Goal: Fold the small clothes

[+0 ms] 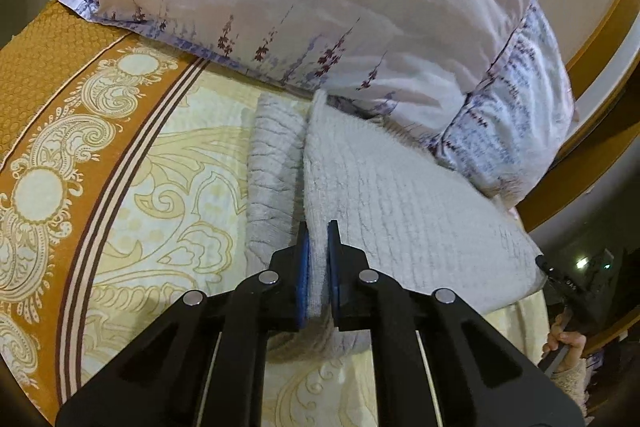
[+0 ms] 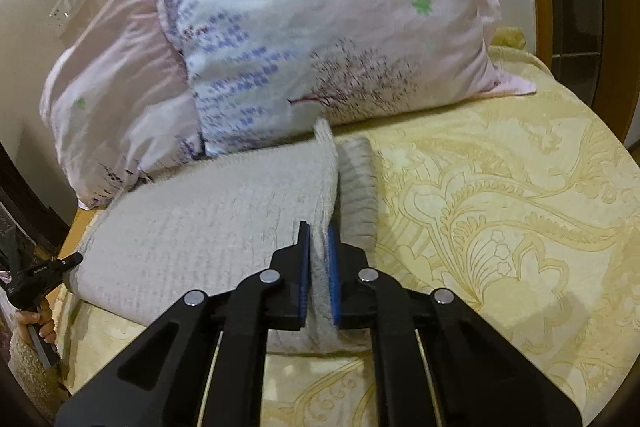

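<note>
The pale grey ribbed knit garment (image 1: 400,195) lies on the cream-and-ochre patterned bedspread (image 1: 168,163), stretched between both claws. It looks soft, light and limp; its edges suit pinching. The left gripper (image 1: 318,267) and right gripper (image 2: 319,267) each clamp an edge. Floral pillows (image 2: 320,39) lie beyond. No legible writing.

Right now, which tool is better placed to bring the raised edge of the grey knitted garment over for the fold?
Neither clearly: the left tool and right tool each pinch the grey knitted garment at opposite ends, so both should probably move together.
</note>
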`<state>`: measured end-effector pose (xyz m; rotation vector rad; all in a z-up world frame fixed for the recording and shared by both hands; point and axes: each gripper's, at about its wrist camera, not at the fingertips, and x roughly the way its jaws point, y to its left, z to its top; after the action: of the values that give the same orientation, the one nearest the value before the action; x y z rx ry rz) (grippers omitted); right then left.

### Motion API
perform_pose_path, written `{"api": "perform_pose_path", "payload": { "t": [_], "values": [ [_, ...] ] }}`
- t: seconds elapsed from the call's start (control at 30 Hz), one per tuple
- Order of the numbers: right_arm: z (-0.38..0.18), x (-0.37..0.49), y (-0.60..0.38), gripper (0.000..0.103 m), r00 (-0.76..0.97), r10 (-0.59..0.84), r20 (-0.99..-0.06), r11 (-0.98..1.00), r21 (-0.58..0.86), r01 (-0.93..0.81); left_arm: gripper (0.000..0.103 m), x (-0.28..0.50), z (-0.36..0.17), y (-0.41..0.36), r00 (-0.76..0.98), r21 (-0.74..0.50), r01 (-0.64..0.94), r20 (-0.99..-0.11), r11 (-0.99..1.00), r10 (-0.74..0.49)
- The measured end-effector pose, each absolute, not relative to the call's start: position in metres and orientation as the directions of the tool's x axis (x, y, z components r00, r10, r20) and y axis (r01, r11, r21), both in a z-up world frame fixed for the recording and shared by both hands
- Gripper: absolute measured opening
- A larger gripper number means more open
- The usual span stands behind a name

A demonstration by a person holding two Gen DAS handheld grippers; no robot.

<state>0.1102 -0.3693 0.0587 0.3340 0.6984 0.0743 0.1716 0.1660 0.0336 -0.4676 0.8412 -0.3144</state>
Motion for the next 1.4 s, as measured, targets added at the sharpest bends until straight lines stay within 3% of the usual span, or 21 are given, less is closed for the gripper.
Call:
{"api": "perform_pose_path", "payload": {
  "t": [0.5,0.6,0.7,0.8,0.83,0.9,0.93,0.97,1.2,1.33,1.4],
  "values": [
    [0.015,0.104,-0.37,0.009,0.672,0.124,-0.73,0.943,0.298,0.15,0.007,0.164,0.02,0.188,0.621,-0.53,0.031,-0.655,0.848,-0.432],
    [0.021,0.104,-0.37,0.016,0.675,0.125,-0.727,0.942,0.301,0.149,0.007,0.162,0.027,0.187,0.634,-0.529,0.047,-0.64,0.847,-0.435],
    [0.034,0.101,-0.371,0.037,0.705,0.102,-0.702,0.943,0.294,0.157,0.008,0.159,0.036,0.186,0.658,-0.515,0.055,-0.626,0.856,-0.419],
    [0.05,0.104,-0.361,0.04,0.739,0.107,-0.665,0.953,0.279,0.113,0.009,0.16,0.043,0.176,0.661,-0.498,0.079,-0.622,0.864,-0.419],
    [0.053,0.106,-0.356,0.042,0.741,0.121,-0.661,0.956,0.279,0.092,0.011,0.161,0.045,0.17,0.659,-0.493,0.092,-0.621,0.865,-0.424],
    [0.057,0.114,-0.342,0.044,0.732,0.156,-0.663,0.962,0.272,0.041,0.029,0.163,0.048,0.159,0.654,-0.483,0.115,-0.621,0.868,-0.432],
    [0.057,0.118,-0.334,0.046,0.724,0.172,-0.669,0.964,0.266,0.017,0.042,0.164,0.049,0.152,0.654,-0.474,0.128,-0.62,0.871,-0.433],
    [0.055,0.124,-0.322,0.047,0.708,0.188,-0.68,0.967,0.256,-0.011,0.048,0.164,0.05,0.142,0.656,-0.455,0.145,-0.62,0.878,-0.43],
    [0.03,0.154,-0.289,0.065,0.615,0.177,-0.768,0.981,0.192,-0.042,0.055,0.177,0.036,0.11,0.598,-0.345,0.176,-0.707,0.922,-0.378],
    [0.026,0.158,-0.277,0.078,0.61,0.153,-0.778,0.988,0.134,-0.077,0.055,0.177,0.029,0.113,0.591,-0.358,0.173,-0.708,0.918,-0.387],
    [0.028,0.156,-0.273,0.079,0.613,0.142,-0.777,0.99,0.117,-0.082,0.055,0.174,0.034,0.119,0.593,-0.394,0.169,-0.691,0.903,-0.412]
  ]
}}
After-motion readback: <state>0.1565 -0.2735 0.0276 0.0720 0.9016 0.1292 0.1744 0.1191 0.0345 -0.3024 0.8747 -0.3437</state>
